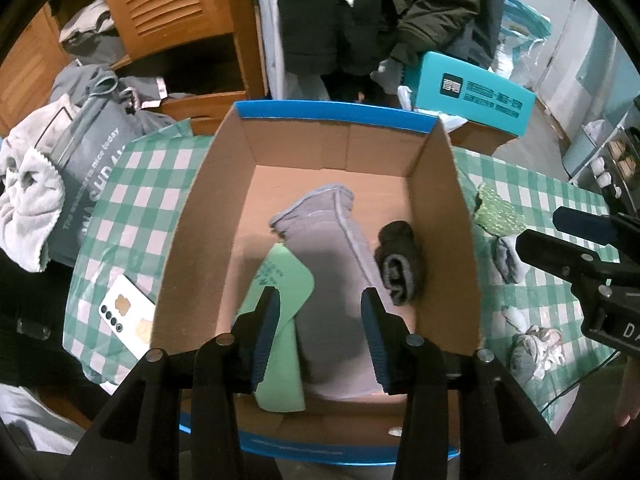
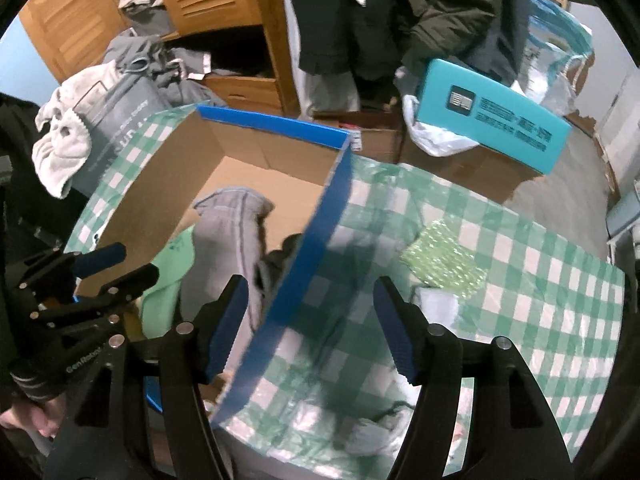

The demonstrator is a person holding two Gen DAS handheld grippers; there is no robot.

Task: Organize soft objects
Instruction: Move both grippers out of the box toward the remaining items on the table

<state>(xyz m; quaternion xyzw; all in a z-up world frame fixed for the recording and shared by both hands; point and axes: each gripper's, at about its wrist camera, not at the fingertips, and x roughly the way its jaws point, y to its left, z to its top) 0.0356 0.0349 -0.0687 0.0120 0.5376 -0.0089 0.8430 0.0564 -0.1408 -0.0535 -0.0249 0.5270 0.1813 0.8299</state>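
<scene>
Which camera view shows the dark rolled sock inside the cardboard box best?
The left wrist view: the dark rolled sock lies fully visible beside the grey cloth. In the right wrist view the box's blue wall hides most of the sock.

Table, lying under a green-and-white checked cloth. Sitting directly on it:

- Cardboard box with a blue rim, occupying the centre, open upward.
- White phone, lying flat at 9 o'clock of the box, just beside its wall.
- Green speckled cloth, resting at 3 o'clock of the box, apart from it.
- Small grey folded cloth, lying at 6 o'clock of the speckled one.
- Crumpled pale bundle, sitting towards 5 o'clock, near the table edge.
</scene>
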